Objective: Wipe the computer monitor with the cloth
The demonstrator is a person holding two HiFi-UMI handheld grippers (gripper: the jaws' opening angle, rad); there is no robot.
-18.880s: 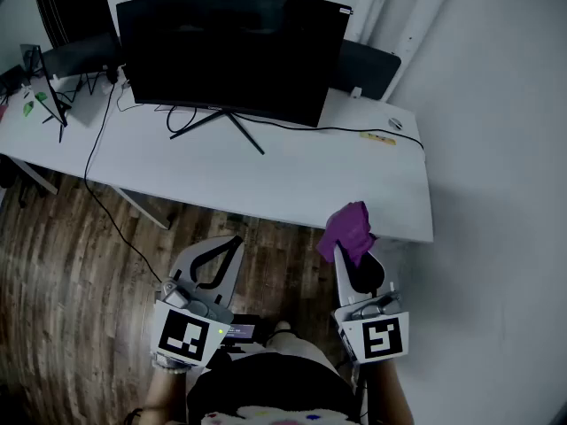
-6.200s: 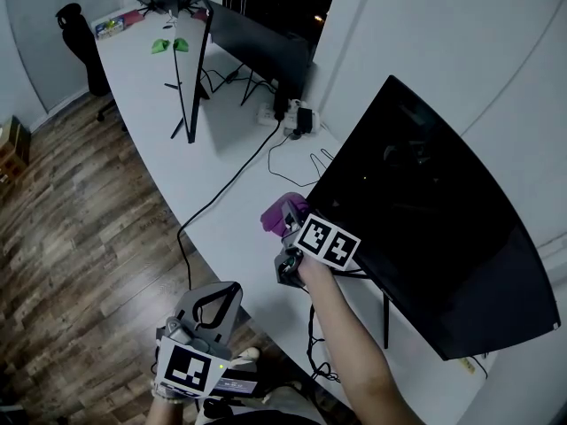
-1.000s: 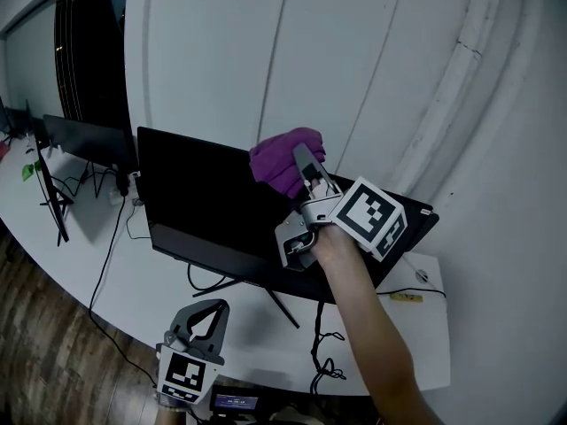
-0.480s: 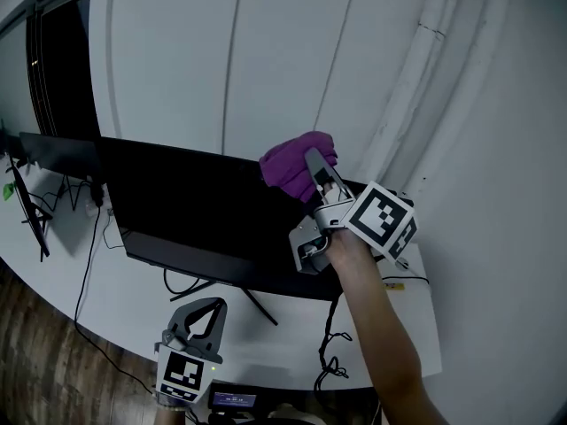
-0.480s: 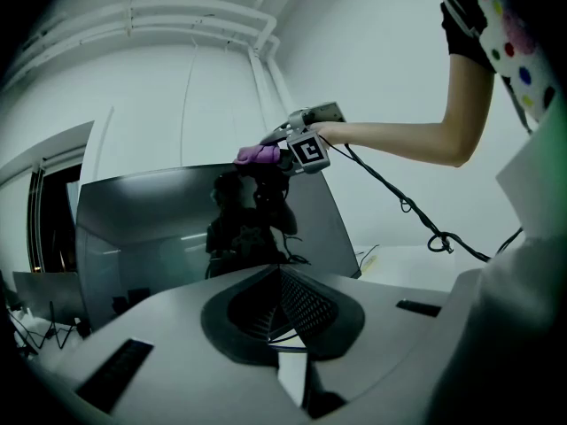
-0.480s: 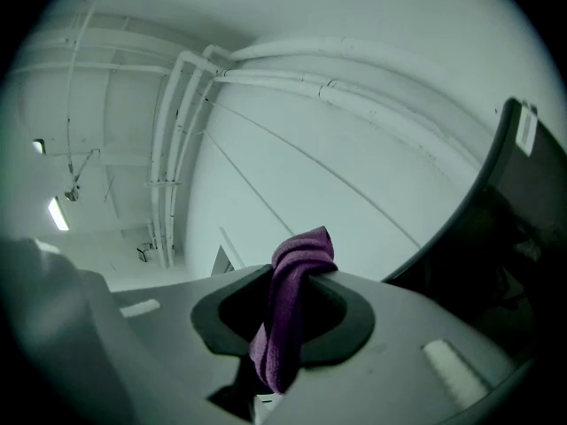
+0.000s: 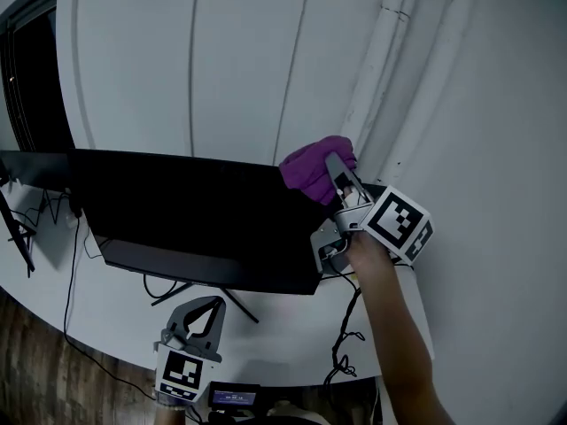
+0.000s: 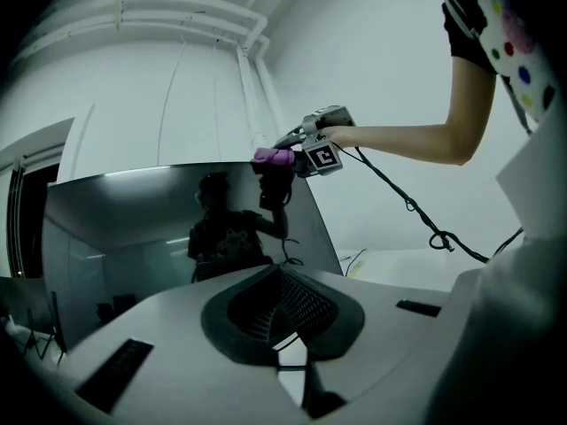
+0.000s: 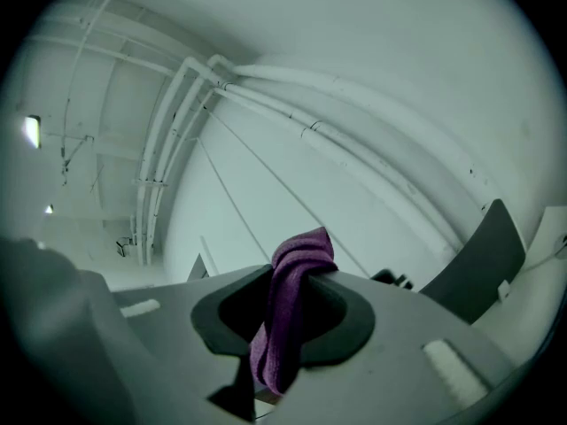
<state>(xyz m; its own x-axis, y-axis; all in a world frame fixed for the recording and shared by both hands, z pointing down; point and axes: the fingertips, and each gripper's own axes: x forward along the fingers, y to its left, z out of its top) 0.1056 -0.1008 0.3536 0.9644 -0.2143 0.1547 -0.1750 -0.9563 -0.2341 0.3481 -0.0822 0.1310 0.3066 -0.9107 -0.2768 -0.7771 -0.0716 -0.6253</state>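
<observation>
Stretches right arm [image 7: 390, 326] up and forward, forearm bare; holds right hand-held gripper [image 7: 335, 168] tilted upward, jaws clamped on cloth [image 7: 312, 168]; carries left hand-held gripper [image 7: 215, 303] low, close to the body, pointing forward, jaws together on nothing.

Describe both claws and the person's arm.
The left claw and right claw are pale grey with dark ribbed pads, and each carries a white cube printed with black square markers. A black cable trails from the right one. The arm is bare below a short black sleeve.
</observation>
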